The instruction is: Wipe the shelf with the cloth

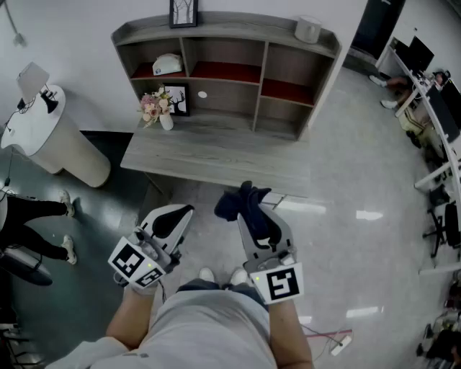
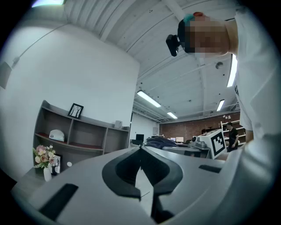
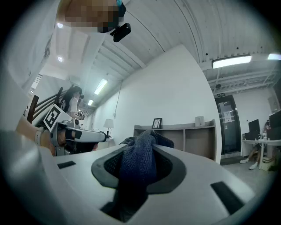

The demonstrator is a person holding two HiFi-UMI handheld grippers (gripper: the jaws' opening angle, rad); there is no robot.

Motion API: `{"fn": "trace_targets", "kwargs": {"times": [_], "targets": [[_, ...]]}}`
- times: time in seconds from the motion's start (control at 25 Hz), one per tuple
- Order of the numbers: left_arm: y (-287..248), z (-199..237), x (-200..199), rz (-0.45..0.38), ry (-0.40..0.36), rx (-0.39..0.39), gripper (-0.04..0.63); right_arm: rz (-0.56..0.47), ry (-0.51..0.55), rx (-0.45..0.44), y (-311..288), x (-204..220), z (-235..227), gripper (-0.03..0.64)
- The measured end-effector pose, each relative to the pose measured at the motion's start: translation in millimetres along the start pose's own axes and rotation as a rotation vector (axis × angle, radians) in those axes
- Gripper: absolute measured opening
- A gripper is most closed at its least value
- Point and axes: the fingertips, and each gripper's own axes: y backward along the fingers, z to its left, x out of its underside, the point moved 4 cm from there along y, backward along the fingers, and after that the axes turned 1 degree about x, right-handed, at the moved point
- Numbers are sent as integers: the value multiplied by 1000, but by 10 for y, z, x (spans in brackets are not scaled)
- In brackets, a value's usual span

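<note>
A grey wooden shelf unit (image 1: 223,43) with open compartments stands on a grey desk (image 1: 216,155) against the white wall. My right gripper (image 1: 253,198) is shut on a dark blue cloth (image 1: 241,203), held in front of the desk's near edge; the cloth (image 3: 140,167) bunches up between the jaws in the right gripper view. My left gripper (image 1: 180,211) hovers lower left of the desk with its jaws closed and nothing between them; the tips (image 2: 140,147) meet in the left gripper view. The shelf (image 2: 74,136) shows far off at the left there.
On the desk stand a vase of flowers (image 1: 157,107) and a small picture frame (image 1: 177,99). A white cap (image 1: 168,63) lies in the left compartment, a framed picture (image 1: 183,13) and a white cylinder (image 1: 307,29) on top. A white round stand (image 1: 50,137) is at left.
</note>
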Motion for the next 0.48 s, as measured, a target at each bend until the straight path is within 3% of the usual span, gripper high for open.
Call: {"fn": "trace_targets", "kwargs": {"times": [0.16, 0.48], "targets": [[-5, 49, 19, 15, -9, 20, 14, 13, 3, -11, -69, 32, 70, 107], [79, 320, 39, -14, 49, 51, 14, 25, -33, 26, -221, 88, 156, 95]]}}
